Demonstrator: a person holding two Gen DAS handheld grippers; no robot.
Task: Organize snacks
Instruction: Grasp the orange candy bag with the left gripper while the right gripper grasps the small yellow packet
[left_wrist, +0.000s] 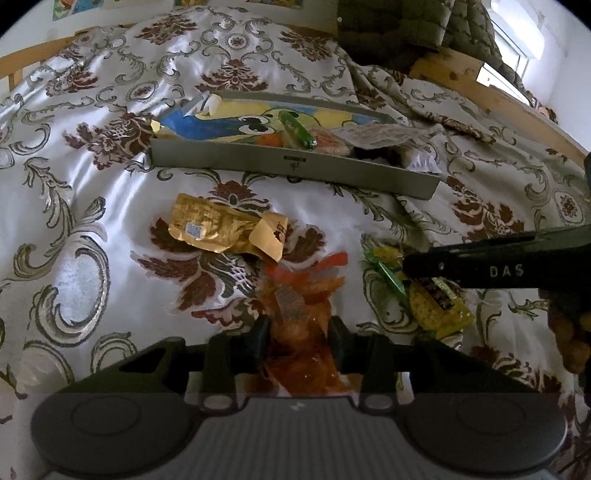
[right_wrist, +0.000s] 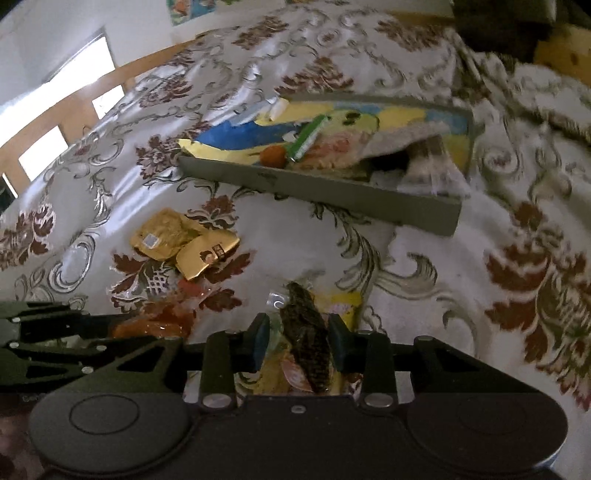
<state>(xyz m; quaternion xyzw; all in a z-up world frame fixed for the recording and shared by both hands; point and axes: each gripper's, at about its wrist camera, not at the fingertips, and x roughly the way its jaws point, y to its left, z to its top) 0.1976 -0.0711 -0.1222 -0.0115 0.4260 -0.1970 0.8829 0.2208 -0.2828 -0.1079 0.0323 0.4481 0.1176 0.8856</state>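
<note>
On the patterned bedspread, snack packets lie before a grey tray.

Beside the gold packet, the left gripper, angled down, has its narrowed jaws around an orange packet. The right gripper brackets a dark-and-yellow packet; whether its pads touch is unclear.

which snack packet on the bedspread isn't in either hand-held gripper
The crumpled gold packet, lying alone on the bedspread. The orange packet sits between the left hand-held gripper's fingers, and the yellow packet between the right's.
</note>
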